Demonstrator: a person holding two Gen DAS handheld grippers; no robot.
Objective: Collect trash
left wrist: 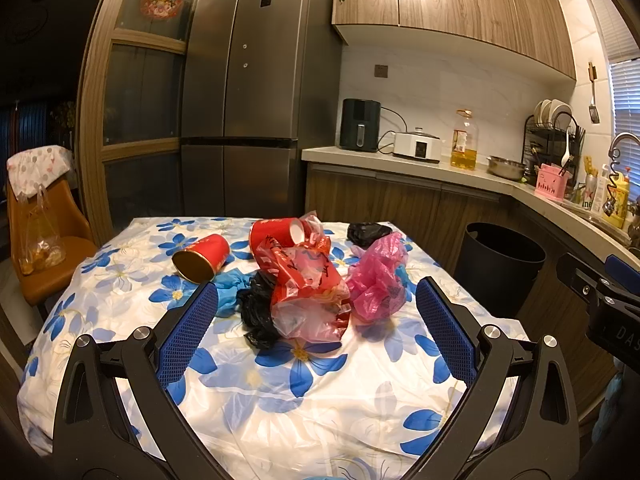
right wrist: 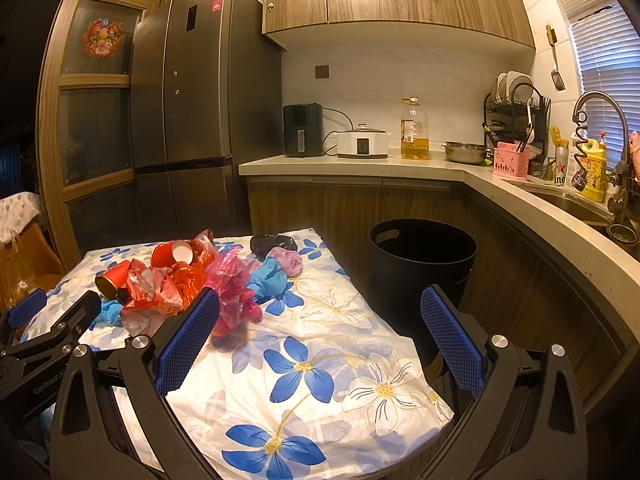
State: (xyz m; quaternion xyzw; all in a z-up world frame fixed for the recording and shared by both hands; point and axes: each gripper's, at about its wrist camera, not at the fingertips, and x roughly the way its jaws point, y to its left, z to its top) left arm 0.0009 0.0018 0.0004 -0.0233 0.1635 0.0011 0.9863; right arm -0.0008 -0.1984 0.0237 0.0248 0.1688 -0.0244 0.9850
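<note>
Trash lies on a flower-print tablecloth (left wrist: 280, 384): a red paper cup (left wrist: 202, 258) on its side, a second red cup (left wrist: 276, 232), a red plastic bag (left wrist: 308, 292), a pink bag (left wrist: 380, 276), black bags (left wrist: 256, 312) (left wrist: 368, 232) and blue gloves (right wrist: 268, 280). A black trash bin (right wrist: 420, 256) stands on the floor right of the table; it also shows in the left wrist view (left wrist: 500, 264). My left gripper (left wrist: 316, 320) is open and empty, just short of the pile. My right gripper (right wrist: 320, 328) is open and empty over the table's right edge.
A fridge (left wrist: 244, 92) stands behind the table. A counter (right wrist: 360, 162) holds an air fryer (right wrist: 303, 130), a cooker, an oil bottle (right wrist: 415, 130), a bowl and a dish rack. A sink with faucet (right wrist: 600, 120) is at right. An orange chair (left wrist: 44, 240) stands at left.
</note>
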